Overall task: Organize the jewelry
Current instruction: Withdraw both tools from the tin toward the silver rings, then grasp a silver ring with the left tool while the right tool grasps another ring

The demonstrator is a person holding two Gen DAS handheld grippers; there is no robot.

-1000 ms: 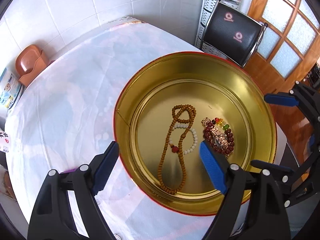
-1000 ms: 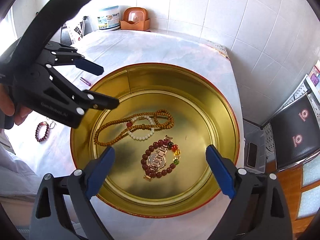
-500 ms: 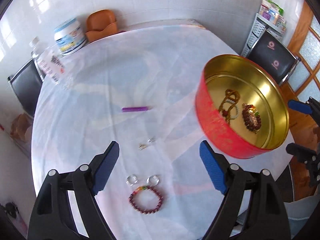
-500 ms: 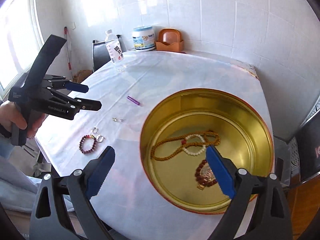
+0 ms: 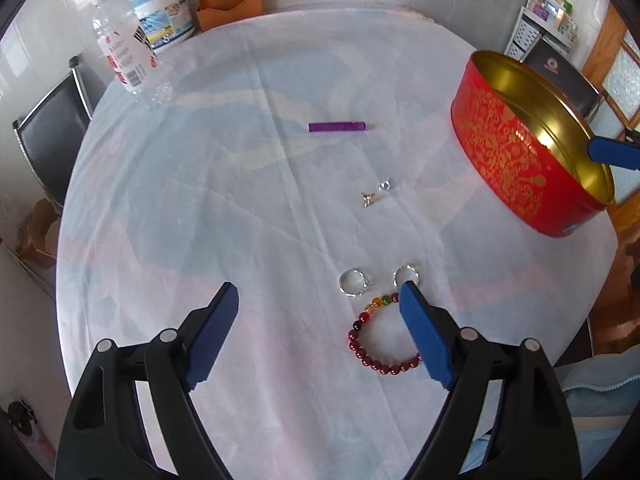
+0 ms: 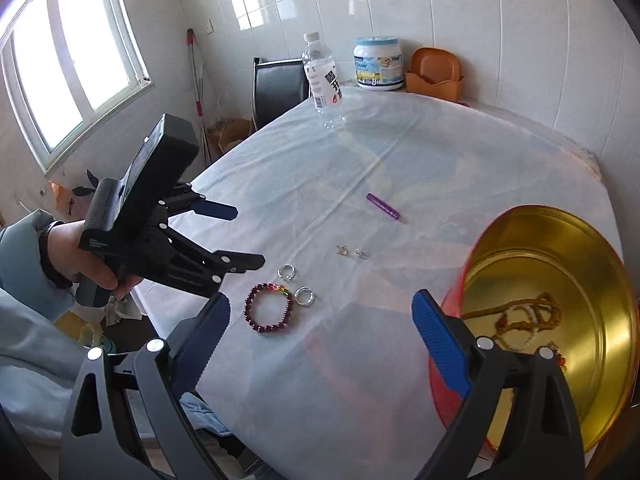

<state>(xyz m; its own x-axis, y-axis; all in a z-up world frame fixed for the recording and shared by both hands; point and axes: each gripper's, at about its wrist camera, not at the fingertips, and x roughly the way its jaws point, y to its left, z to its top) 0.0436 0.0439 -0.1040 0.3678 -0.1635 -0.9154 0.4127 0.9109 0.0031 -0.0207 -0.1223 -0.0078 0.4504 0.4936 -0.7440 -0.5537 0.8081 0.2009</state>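
Left wrist view takes in most of the round table (image 5: 224, 184) under its pale cloth, with the red tin (image 5: 516, 156) at the right edge. From the right wrist view the tin's gold inside shows: a brown bead necklace (image 6: 516, 314) and, nearer the rim, another beaded piece only partly in sight already lie in it. So part of the sorting looks done.

What is left sits loose on the cloth. The dark red bead bracelet (image 5: 380, 340) lies nearest the person, well apart from the tin. Just beyond it are two silver rings (image 5: 354, 282) side by side, one of them touching or nearly touching the bracelet. Farther out, a purple tube (image 5: 337, 127) lies alone, and between it and the rings is a pair of tiny silver pieces (image 5: 376, 193) — too small to name surely, perhaps earrings.

Left hand-held gripper (image 5: 320, 332) hangs over the bracelet with its blue pads wide apart and nothing between them; the right pad overlaps the bracelet's edge in the picture, but I cannot tell whether it touches. Right hand-held gripper (image 6: 320, 330) is likewise spread and empty, beside the tin.

By my reckoning the bracelet is the piece to take now — five small things remain outside the tin.
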